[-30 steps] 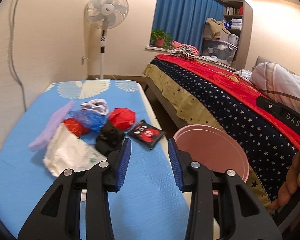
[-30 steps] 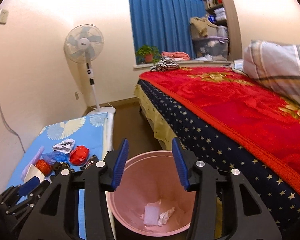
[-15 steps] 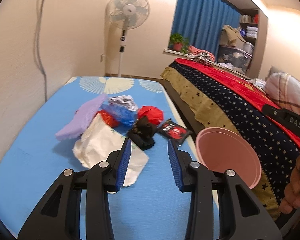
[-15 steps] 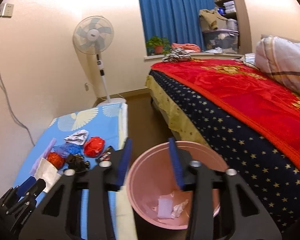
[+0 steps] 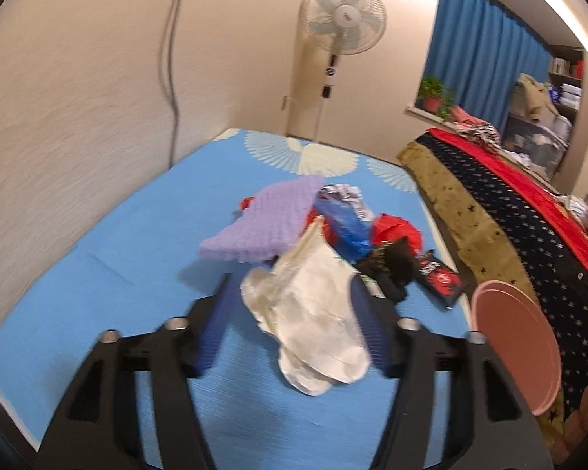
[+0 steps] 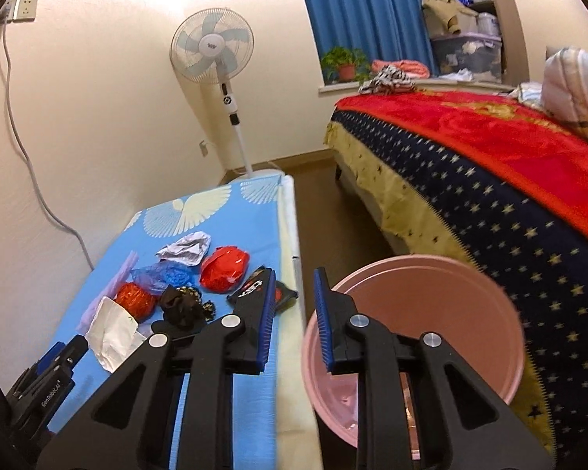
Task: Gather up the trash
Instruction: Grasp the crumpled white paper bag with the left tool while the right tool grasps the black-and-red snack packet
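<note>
Left wrist view shows the blue mattress (image 5: 98,258) spreading under and ahead of the left gripper (image 5: 290,309), whose jaws have just been opening and now stand spread on both sides of the crumpled white paper (image 5: 313,313); the paper lies between them, and if the pads touch it I cannot tell. To the right of this gripper stands the pink bucket (image 5: 517,348), beside the bed. Just beyond the paper, ahead of the jaws, lies the purple foam sheet (image 5: 266,219), and right of it the blue plastic bag (image 5: 345,223), the red wrapper (image 5: 396,231), the black crumpled piece (image 5: 392,270) and the small black-and-red packet (image 5: 439,278). In the right wrist view, the right gripper (image 6: 294,313) hangs over the bucket's left rim; its jaws have just been closing, with a narrow gap and nothing between them.
</note>
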The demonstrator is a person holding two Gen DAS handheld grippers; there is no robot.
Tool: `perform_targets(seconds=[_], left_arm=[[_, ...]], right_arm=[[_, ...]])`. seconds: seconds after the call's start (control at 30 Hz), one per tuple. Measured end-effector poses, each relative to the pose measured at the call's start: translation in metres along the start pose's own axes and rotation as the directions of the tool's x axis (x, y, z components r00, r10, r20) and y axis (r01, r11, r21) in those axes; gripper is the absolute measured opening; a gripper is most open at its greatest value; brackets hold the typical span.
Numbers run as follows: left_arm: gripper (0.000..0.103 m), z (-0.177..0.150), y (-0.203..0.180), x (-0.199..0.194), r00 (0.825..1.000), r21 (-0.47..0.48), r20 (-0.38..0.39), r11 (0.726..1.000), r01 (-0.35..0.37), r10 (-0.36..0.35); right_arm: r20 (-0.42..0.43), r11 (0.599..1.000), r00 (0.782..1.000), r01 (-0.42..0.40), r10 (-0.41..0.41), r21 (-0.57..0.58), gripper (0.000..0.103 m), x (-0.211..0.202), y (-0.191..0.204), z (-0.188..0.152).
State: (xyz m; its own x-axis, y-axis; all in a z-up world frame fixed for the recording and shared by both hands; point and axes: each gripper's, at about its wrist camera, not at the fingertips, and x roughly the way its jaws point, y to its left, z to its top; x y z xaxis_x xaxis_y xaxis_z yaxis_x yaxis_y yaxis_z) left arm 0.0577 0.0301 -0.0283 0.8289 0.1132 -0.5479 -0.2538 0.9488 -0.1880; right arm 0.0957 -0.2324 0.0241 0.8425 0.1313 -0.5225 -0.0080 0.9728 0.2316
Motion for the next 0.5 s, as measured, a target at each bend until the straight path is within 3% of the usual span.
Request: perform_targets(seconds=[0.23, 0.5], left_arm=[[0.069, -0.001, 0.021, 0.027, 0.996, -0.11, -0.089, 0.994, -0.007, -0.003], [0.069, -0.001, 0.019, 0.044, 0.992, -0.12, -0.12, 0.993, 0.02, -0.035]], right_arm=[[-0.08, 0.998, 0.996, -0.04, 0.043, 0.039, 0.023, 0.039, 0.002, -0.006], [-0.167, 0.993, 0.984, -0.038, 0.057, 0.114, 0.026, 0.088, 0.002, -0.015]])
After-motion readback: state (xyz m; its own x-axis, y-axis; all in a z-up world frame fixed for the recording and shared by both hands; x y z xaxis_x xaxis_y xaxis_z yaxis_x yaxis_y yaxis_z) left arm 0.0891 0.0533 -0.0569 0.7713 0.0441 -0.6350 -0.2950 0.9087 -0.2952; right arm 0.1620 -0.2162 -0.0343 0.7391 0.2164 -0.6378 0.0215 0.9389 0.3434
